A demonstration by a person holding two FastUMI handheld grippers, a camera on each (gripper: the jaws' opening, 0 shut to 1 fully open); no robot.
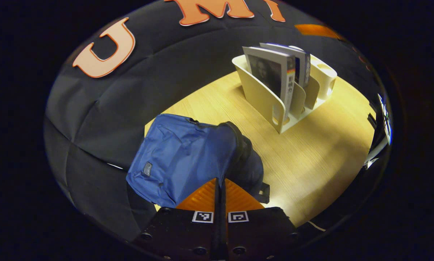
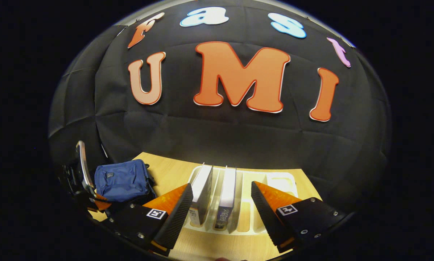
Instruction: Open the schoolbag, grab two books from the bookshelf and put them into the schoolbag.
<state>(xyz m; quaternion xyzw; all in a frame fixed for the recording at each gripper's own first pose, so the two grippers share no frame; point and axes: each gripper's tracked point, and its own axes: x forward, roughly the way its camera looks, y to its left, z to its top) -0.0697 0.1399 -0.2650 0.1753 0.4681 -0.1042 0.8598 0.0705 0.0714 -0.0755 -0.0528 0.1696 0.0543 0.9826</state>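
Where the left gripper view looks down, the left gripper [image 1: 220, 188] has its jaws pressed together on a fold of the blue schoolbag [image 1: 180, 156], with the bookshelf [image 1: 275, 98] well apart across the table [image 1: 322, 152]. In the right gripper view, the right gripper [image 2: 222, 203] is spread wide — two upright books [image 2: 217, 195] stand between its fingers.

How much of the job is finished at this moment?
Both books stand in the bookshelf, so none is packed. The left gripper is shut at the schoolbag; I cannot tell whether the bag is open. The right gripper is open over the books. Grabbing and packing both remain.
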